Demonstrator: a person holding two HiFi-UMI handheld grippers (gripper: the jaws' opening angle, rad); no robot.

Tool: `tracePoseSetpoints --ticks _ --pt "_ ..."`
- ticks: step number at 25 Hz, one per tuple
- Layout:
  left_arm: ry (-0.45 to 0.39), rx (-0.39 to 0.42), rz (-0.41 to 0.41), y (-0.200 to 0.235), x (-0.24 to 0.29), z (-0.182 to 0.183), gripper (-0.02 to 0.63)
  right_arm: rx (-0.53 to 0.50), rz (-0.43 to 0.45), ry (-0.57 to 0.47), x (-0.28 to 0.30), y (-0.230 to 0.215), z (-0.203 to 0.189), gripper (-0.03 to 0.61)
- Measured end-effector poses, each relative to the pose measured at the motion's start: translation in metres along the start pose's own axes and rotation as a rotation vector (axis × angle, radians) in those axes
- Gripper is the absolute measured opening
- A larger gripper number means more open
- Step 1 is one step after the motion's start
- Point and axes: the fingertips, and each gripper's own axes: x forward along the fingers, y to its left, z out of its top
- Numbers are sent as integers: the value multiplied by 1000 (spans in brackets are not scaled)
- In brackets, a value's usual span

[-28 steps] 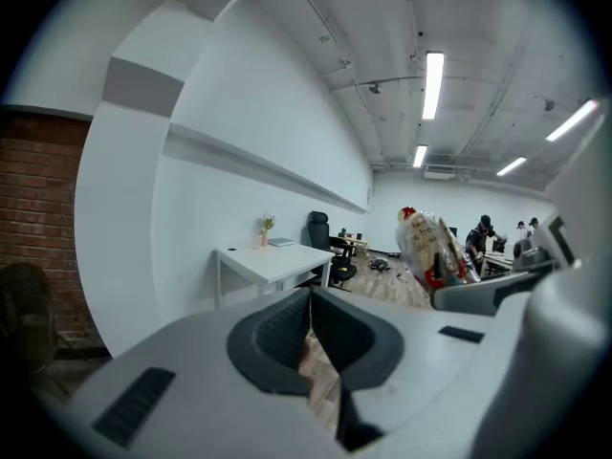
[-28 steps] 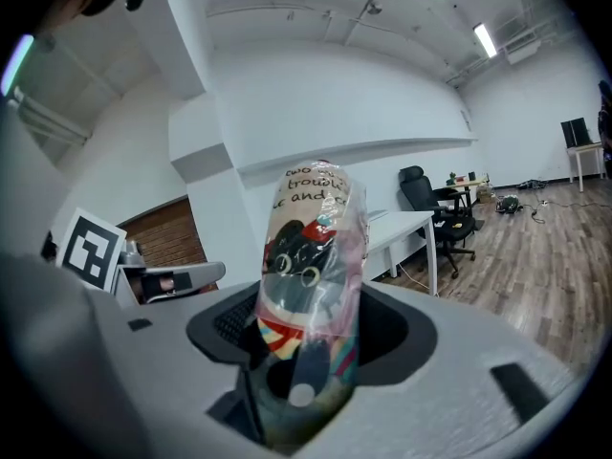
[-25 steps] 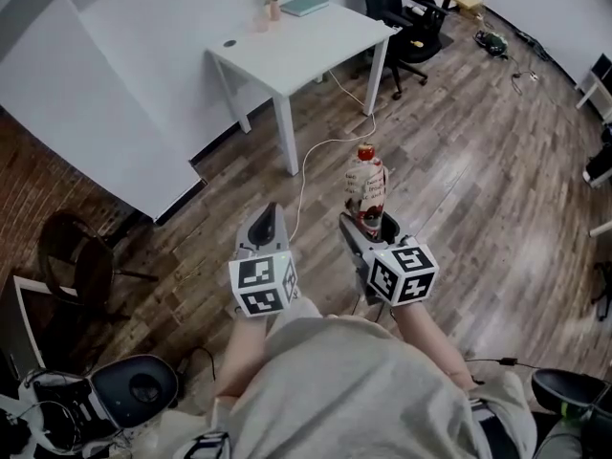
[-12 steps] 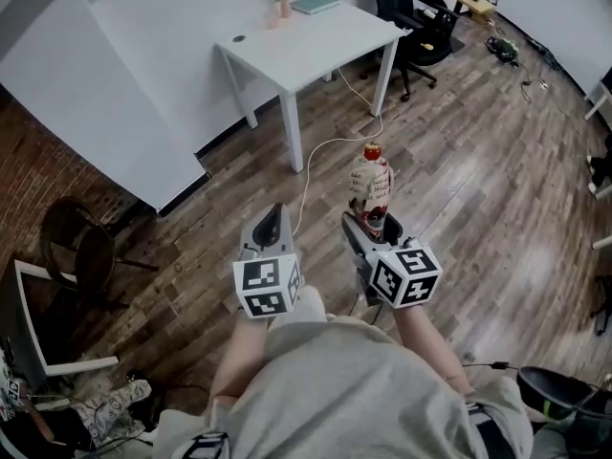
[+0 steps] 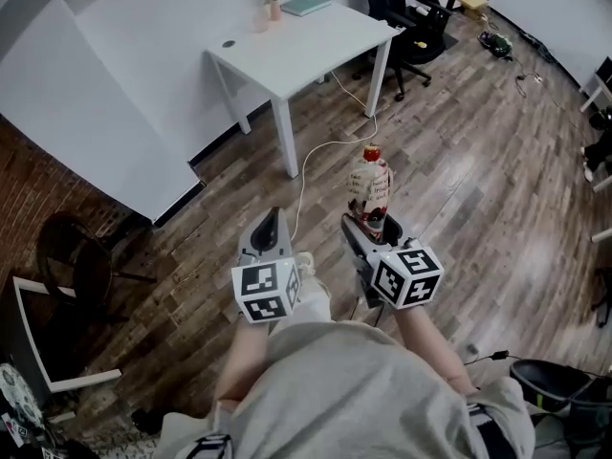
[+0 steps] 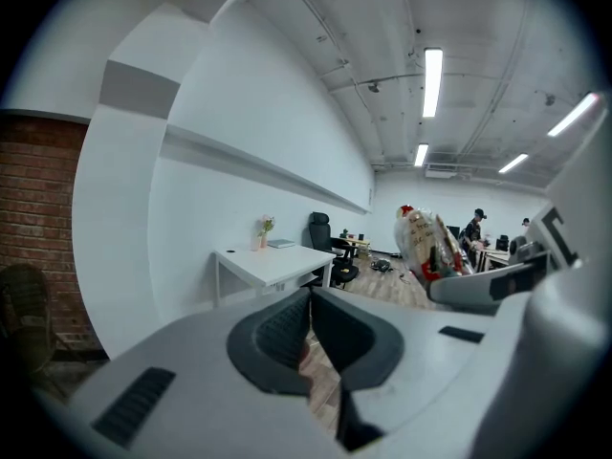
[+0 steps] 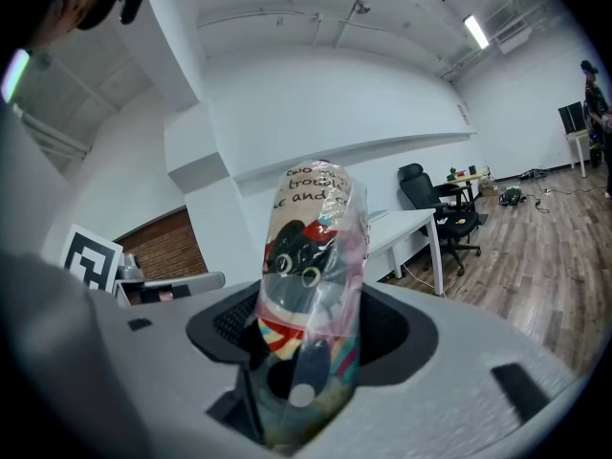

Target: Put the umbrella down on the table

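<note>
Clamped in the right claw [image 5: 368, 228], jaws wide apart and pressed on its lower end: a short folded umbrella [image 5: 369, 185] with a cartoon print, a clear crinkly plastic sleeve and a red cap. Upright above the wooden plank floor [image 5: 478, 180], well apart from the white rectangular table [image 5: 296, 51] ahead and not yet over it. Left claw [image 5: 268, 229] just beside the right, jaws drawn together on nothing.

Probably light, fairly stiff along the folded shaft, soft in the fabric folds. Likely slippery under that glossy sleeve, so prone to sliding or tipping in a loose pinch. Best taken round the thick lower body, as here, never by the slack top of the sleeve. Worth laying on its side on a bare part of the table, clear of the small pink vase [image 5: 275, 8] and the teal book [image 5: 306, 5] at the far edge.
</note>
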Motion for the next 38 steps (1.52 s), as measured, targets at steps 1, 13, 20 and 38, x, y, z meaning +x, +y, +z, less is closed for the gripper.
tracePoseSetpoints --ticks 1,13,20,38 --pt "1 1 -5 -1 6 1 9 4 -3 -2 3 -4 2 275" --pt "4 -15 -50 33 100 25 9 -5 -32 -5 89 -39 40 275" --pt "3 -39 -48 69 158 51 9 -2 -35 -12 151 -51 72 275" --pt "20 -17 -106 138 289 89 9 28 -96 -47 287 -85 122 275"
